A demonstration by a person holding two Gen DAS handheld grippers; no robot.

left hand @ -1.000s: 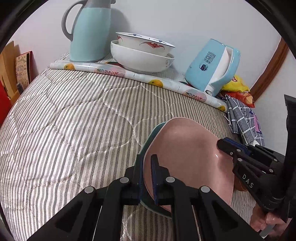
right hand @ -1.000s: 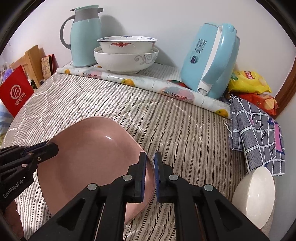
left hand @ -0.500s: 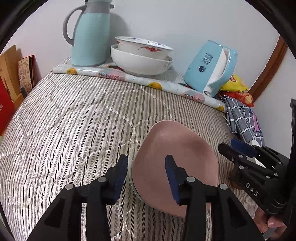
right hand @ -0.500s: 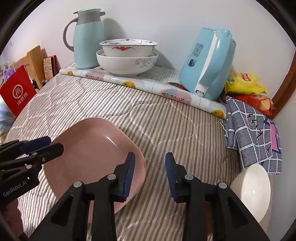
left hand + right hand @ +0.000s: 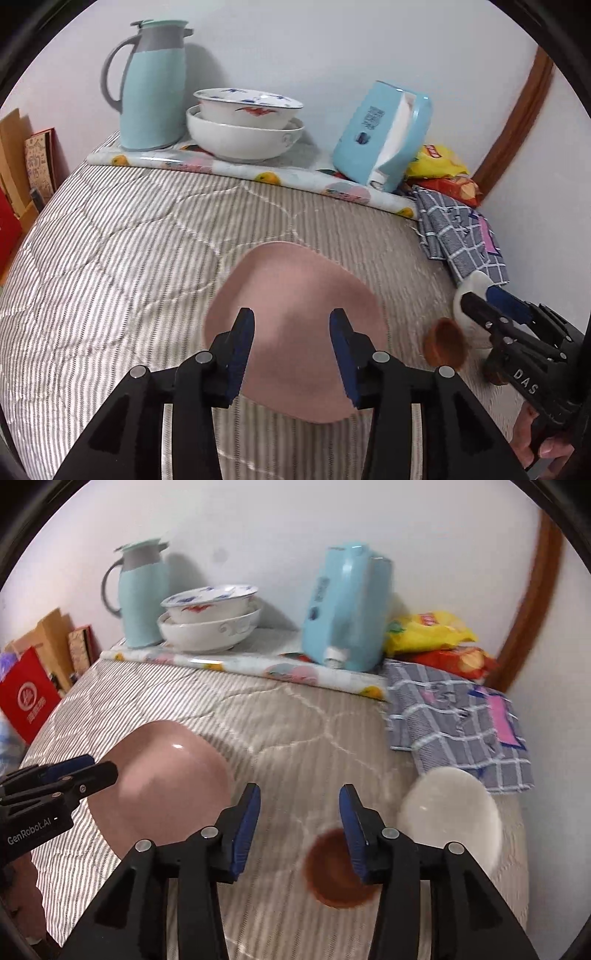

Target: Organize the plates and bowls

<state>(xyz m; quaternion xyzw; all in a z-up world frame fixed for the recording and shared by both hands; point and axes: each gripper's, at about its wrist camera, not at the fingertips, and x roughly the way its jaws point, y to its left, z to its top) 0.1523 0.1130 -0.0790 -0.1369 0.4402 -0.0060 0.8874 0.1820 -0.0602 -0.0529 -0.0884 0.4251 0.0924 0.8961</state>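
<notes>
Along the wall, a blue thermos jug (image 5: 151,88) is standing beside two stacked bowls (image 5: 243,125), with a blue tissue box (image 5: 380,133), snack bags (image 5: 428,631) and a checked cloth (image 5: 461,723) to their right. The pink plate (image 5: 295,306) is lying flat on the striped quilt (image 5: 110,258), under and ahead of my left gripper (image 5: 291,350). Its jaws are standing apart, having just opened, holding nothing. My right gripper (image 5: 299,827) is also gaping, having just been opening, empty above a small brown bowl (image 5: 332,871) beside a white bowl (image 5: 450,812).
</notes>
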